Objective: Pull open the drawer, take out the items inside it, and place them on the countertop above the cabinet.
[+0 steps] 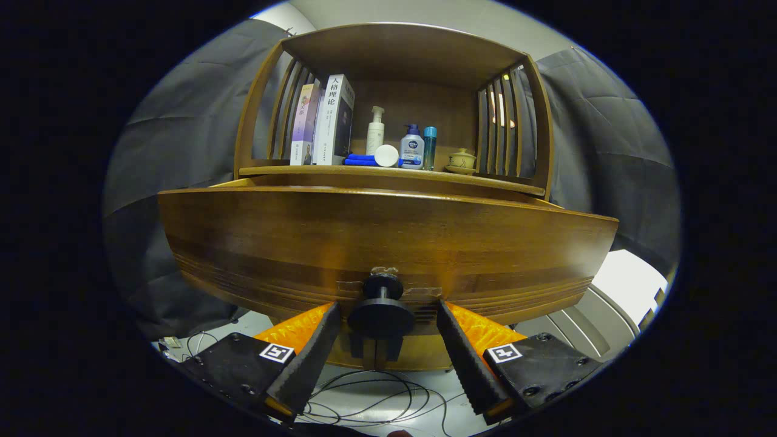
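Parted jaws of the gripper (383, 318) flank the dark round knob (381, 309) without touching it. Behind it, the wooden drawer (388, 237) front stands pulled out from the cabinet (394, 109). Books (325, 121), bottles (394, 142) and a small pot (461, 161) sit on the surface above.

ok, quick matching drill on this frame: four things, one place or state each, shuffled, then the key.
Things:
1. drawer knob
2. books
3. lidded cup
4. blue tube

Places or states:
A. lying flat in front of the bottles
B. standing at the shelf's far end from the books, by the slats
C. between the fingers of the open tongs, untouched
D. upright, at one end of the shelf

Pairs: 1-C, 2-D, 3-B, 4-A
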Motion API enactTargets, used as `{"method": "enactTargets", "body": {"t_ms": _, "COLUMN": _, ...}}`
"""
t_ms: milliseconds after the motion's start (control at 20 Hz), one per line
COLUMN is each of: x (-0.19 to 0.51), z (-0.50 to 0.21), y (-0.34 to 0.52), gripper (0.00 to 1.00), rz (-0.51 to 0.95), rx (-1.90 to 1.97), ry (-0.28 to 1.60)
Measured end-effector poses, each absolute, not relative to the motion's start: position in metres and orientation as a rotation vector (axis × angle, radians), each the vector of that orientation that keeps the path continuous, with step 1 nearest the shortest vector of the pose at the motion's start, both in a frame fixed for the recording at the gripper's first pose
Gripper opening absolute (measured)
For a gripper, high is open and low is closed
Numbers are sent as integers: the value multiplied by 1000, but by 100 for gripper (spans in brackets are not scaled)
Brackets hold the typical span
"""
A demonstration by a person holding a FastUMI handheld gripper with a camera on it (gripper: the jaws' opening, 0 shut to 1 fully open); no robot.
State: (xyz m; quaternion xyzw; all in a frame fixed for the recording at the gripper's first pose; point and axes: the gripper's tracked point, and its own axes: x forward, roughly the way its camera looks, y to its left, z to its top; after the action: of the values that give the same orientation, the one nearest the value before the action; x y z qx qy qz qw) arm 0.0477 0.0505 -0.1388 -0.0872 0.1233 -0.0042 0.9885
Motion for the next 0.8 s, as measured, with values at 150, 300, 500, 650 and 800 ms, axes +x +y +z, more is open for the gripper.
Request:
{"method": "enactTargets", "body": {"t_ms": 150, "x": 57, "z": -138, "y": 50, "gripper": 100, "rz": -8, "rx": -167, "ry": 245}}
{"method": "enactTargets", "body": {"t_ms": 300, "x": 71, "z": -135, "y": 50, "gripper": 100, "rz": -8, "rx": -166, "ry": 236}}
{"method": "enactTargets", "body": {"t_ms": 500, "x": 98, "z": -129, "y": 53, "gripper": 99, "rz": -12, "rx": -155, "ry": 221}}
{"method": "enactTargets", "body": {"t_ms": 650, "x": 111, "z": -129, "y": 55, "gripper": 100, "rz": -26, "rx": -155, "ry": 224}}
{"method": "enactTargets", "body": {"t_ms": 800, "x": 127, "z": -129, "y": 56, "gripper": 100, "rz": -31, "rx": -153, "ry": 231}}
